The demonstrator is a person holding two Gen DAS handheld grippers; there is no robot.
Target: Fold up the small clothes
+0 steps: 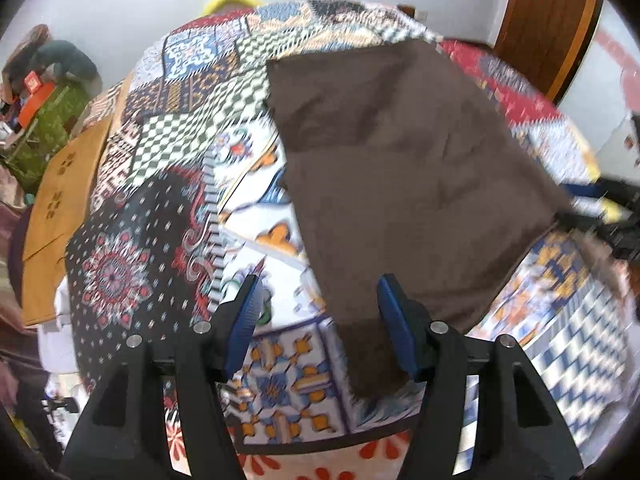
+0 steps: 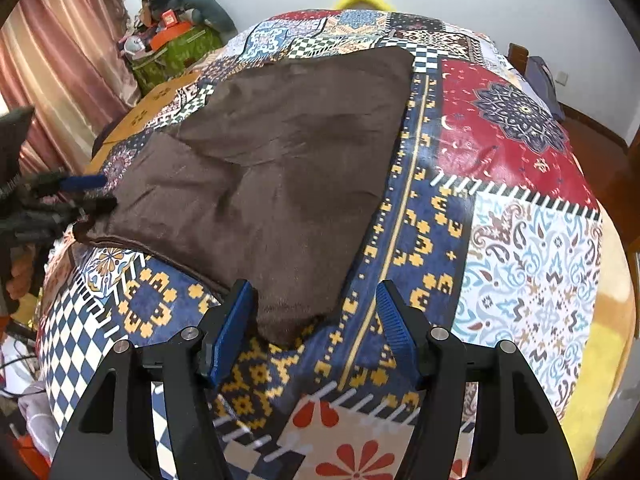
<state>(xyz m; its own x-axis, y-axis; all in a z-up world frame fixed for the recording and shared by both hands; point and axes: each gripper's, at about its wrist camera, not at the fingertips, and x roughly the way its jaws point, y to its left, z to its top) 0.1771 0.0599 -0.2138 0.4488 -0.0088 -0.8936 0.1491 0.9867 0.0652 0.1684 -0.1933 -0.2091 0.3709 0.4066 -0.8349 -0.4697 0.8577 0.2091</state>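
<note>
left wrist view shows the left gripper [image 1: 318, 320] with its blue pads spread wide and nothing between them, poised over the near corner of the brown cloth [image 1: 400, 168]. right wrist view shows the right gripper [image 2: 316, 320] just as wide apart, its pads either side of another near corner of the same cloth [image 2: 288, 168], not closed on it. the cloth lies spread on the patchwork tablecloth [image 2: 520, 240], mostly flat with a few soft creases and one edge slightly lifted at the left of the right view. the step in hand looks like reaching for two corners before a fold. next, each gripper needs to drop onto its corner, pinch only the cloth and not the tablecloth beneath, then lift both together.
</note>
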